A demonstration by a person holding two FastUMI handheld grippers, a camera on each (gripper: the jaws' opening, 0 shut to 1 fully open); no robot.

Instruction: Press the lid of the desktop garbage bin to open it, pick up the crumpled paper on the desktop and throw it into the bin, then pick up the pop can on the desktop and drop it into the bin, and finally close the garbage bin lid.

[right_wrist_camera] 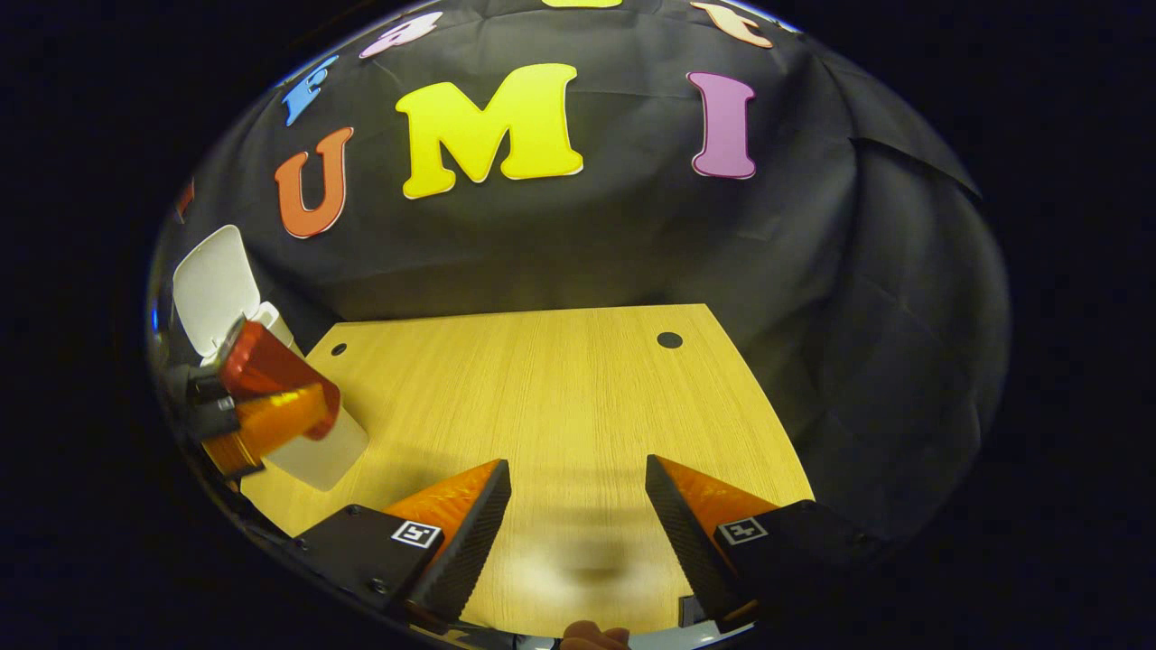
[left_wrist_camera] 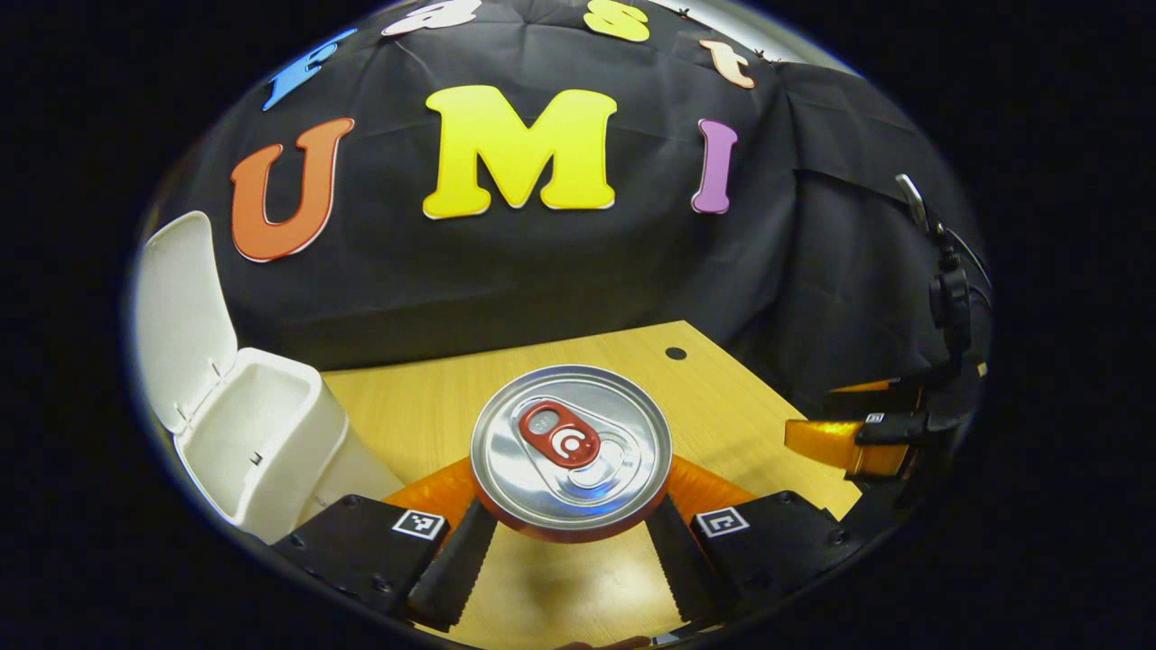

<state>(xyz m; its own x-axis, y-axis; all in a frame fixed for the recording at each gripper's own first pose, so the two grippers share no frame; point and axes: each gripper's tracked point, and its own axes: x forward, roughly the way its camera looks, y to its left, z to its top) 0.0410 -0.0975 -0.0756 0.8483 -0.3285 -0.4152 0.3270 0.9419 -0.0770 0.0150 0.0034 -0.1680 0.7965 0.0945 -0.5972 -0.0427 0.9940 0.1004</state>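
Note:
A pop can (left_wrist_camera: pixel 571 449) with a silver top and red tab is held upright above the wooden table (left_wrist_camera: pixel 433 406); my left gripper (left_wrist_camera: pixel 571 515) is shut on it, one finger on each side. The white bin (left_wrist_camera: pixel 271 442) stands to the left of the can with its lid (left_wrist_camera: pixel 181 316) tipped up and open. In the right gripper view the red can (right_wrist_camera: pixel 271 366) hangs close beside the bin (right_wrist_camera: pixel 321 451), just below the raised lid (right_wrist_camera: pixel 215 287). My right gripper (right_wrist_camera: pixel 578 506) is open over bare table with nothing between its fingers.
The right gripper (left_wrist_camera: pixel 849 447) also sits at the table's right edge in the left gripper view. The table (right_wrist_camera: pixel 560 397) has small dark holes (right_wrist_camera: pixel 669 339) near its far corners. Black cloth walls close the back and right side.

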